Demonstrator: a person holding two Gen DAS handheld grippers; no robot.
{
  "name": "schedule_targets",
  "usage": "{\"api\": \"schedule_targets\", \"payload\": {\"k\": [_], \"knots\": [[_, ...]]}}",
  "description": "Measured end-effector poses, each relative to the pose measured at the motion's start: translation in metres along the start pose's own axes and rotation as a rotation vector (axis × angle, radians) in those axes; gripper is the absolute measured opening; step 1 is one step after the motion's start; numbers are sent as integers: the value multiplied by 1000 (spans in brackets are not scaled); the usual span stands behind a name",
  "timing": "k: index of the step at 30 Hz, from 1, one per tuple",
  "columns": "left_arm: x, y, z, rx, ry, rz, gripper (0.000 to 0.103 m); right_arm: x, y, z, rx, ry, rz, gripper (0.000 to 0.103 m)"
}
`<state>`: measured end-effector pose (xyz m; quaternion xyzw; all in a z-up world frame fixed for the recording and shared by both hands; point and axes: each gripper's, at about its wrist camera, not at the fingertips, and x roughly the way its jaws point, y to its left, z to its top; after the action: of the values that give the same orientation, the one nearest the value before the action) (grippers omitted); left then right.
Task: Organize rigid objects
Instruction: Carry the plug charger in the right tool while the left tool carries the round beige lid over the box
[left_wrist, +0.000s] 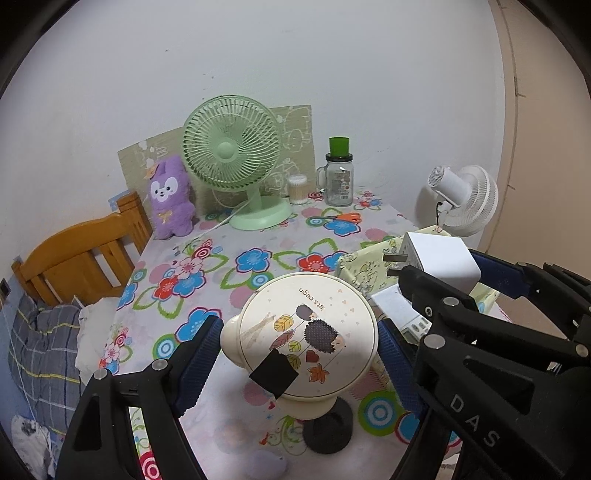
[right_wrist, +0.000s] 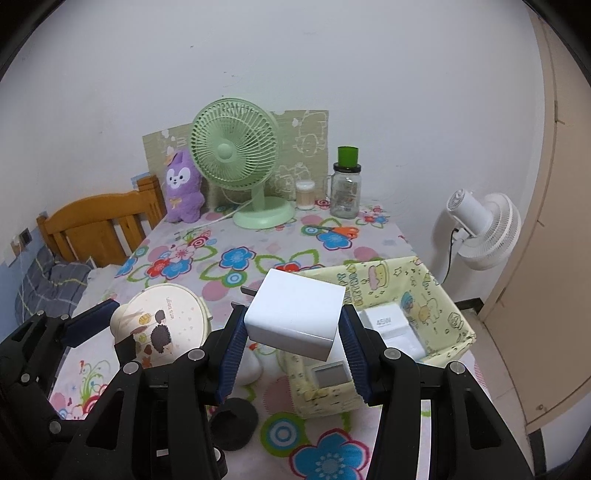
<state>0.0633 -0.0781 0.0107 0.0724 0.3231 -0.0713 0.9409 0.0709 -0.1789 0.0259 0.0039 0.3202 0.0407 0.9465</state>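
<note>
Two hand-held grippers above a flower-patterned desk (right_wrist: 236, 258), each carrying one rigid object. The right gripper (right_wrist: 293, 326) pinches a white charger block (right_wrist: 295, 314) across its two flat sides, the blue fingers (right_wrist: 232, 354) pressed against it; the prongs point away from the camera, and the block hangs just short of the near-left rim of the fabric basket (right_wrist: 436, 295), which already holds a white box (right_wrist: 388, 323) and a small display unit (right_wrist: 330, 373). The left gripper (left_wrist: 297, 343) stands wide and clasps a round cream mirror (left_wrist: 308, 332) at its rim, one finger on each side, the hedgehog-printed back tilted toward the camera; its black foot (left_wrist: 328, 430) appears to rest on the desk below, though contact cannot be confirmed.

Judged risks: the smooth sides of the charger block offer little friction, so a tilt of the wrist could let it slide out before it is over the basket; released at the soft rim, it may tip the wall or fall outside. The mirror is held on a curved edge and may pivot between the fingers. The two grippers work close together and could collide
</note>
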Motion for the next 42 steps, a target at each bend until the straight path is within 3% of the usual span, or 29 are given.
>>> {"api": "schedule_targets", "payload": {"k": [42], "knots": [[88,-76,47,84,77,-83,85,67,-96,22,69,82,-80,53]]}}
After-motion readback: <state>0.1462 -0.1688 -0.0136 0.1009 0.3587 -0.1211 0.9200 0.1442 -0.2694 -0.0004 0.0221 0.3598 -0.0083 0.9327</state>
